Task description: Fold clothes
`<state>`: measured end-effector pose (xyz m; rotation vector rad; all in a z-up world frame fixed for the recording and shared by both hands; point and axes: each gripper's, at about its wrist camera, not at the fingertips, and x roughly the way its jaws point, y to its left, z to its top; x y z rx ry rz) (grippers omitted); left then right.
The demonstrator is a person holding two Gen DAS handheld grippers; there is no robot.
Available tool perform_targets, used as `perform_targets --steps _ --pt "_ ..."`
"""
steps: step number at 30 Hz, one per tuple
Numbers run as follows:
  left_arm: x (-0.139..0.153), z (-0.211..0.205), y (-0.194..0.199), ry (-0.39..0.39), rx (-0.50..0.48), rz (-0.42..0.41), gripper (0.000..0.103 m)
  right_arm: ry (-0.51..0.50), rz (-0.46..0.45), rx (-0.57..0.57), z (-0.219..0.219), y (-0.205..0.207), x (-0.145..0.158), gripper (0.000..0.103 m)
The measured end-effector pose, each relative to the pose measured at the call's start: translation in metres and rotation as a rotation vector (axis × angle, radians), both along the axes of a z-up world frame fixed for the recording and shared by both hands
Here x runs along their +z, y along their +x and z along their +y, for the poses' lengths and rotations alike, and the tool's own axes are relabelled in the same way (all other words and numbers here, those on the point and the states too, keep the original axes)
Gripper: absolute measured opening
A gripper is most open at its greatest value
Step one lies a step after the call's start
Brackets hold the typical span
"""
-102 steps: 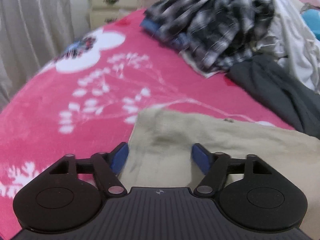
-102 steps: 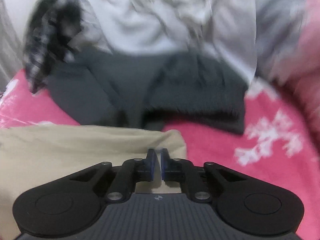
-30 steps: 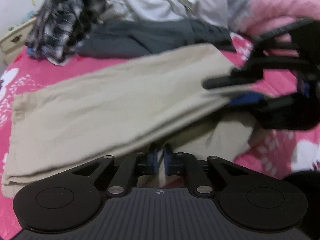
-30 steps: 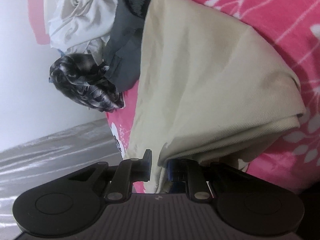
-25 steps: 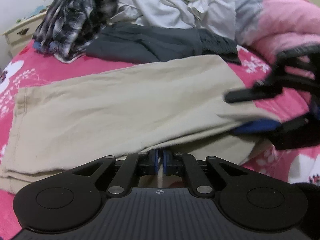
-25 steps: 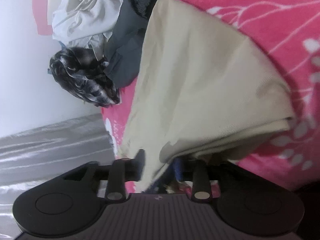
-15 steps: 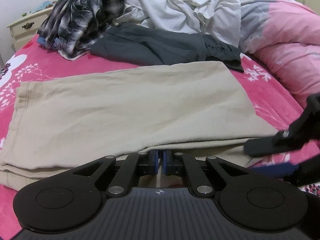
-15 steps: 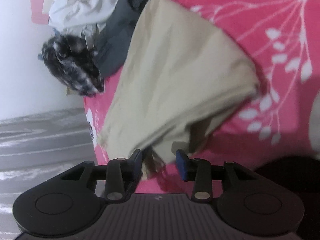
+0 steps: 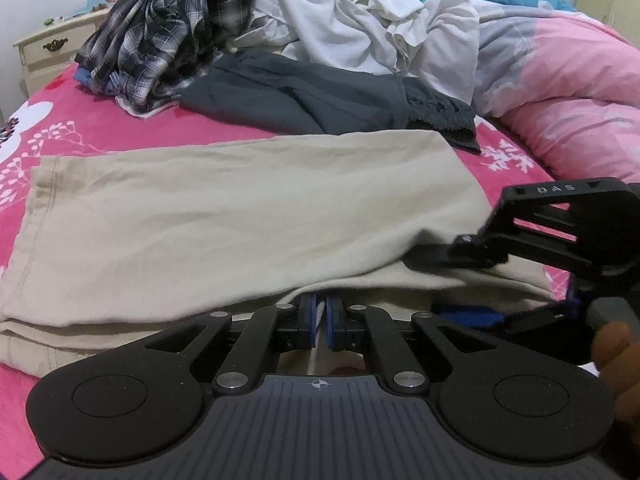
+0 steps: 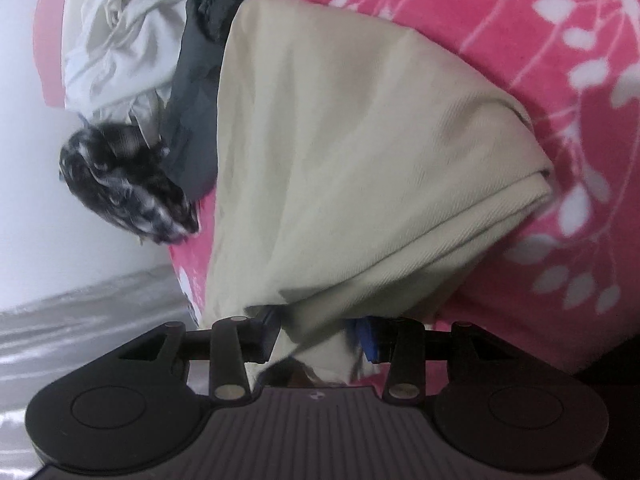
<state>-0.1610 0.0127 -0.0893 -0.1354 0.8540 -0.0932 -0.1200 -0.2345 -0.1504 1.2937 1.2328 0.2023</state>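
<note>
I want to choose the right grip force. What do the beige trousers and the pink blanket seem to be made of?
Beige trousers: probably cotton twill, matte; fine diagonal ribs show in the right wrist view, with stitched hems.
Pink blanket: probably fleece or plush, soft and slightly fuzzy; its white flower print has blurred edges. Fibre content cannot be told.

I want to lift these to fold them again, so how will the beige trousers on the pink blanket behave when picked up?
The beige trousers will likely be floppy: the folded layers sag and crease along the near edge. Lifted at one point, they would probably drape and unfold, as the doubled layer lies loose. The woven cloth looks matte, so probably not slippery.
</note>
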Motion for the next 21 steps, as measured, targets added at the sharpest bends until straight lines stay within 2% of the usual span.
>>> perform_targets --steps 2,5,6,8,10,13,15,17,18,21 --pt "0.001 0.001 0.000 -0.009 -0.001 0.000 0.003 0.022 -0.018 -0.024 0.002 0.000 -0.001 0.039" --pt "0.002 0.004 -0.001 -0.037 -0.009 0.007 0.005 0.145 -0.072 -0.085 0.001 -0.004 -0.008 0.027" --pt "0.003 0.006 -0.002 -0.055 -0.016 0.013 0.006 0.146 -0.061 -0.089 0.001 -0.004 -0.012 0.023" --pt "0.005 0.009 -0.004 -0.096 -0.033 0.021 0.014 0.144 -0.044 -0.095 -0.001 -0.005 -0.020 0.019" --pt "0.006 0.011 -0.006 -0.131 -0.051 0.028 0.029 0.118 -0.053 -0.079 -0.001 -0.005 -0.019 0.019" --pt "0.004 0.005 -0.003 -0.129 -0.088 0.040 0.039 0.081 -0.094 -0.044 0.001 -0.002 -0.010 0.018" --pt "0.002 -0.003 0.000 -0.103 -0.121 0.043 0.046 0.074 -0.115 -0.026 0.001 0.001 -0.005 0.017" --pt "-0.002 -0.012 0.003 -0.056 -0.149 0.046 0.048 0.085 -0.131 -0.017 0.000 0.000 -0.005 0.017" --pt "-0.005 -0.017 0.005 -0.022 -0.161 0.046 0.047 0.101 -0.135 -0.017 -0.002 -0.001 -0.006 0.017" --pt "-0.012 -0.027 0.009 0.074 -0.166 0.050 0.037 0.135 -0.141 -0.015 -0.004 -0.001 -0.006 0.017"
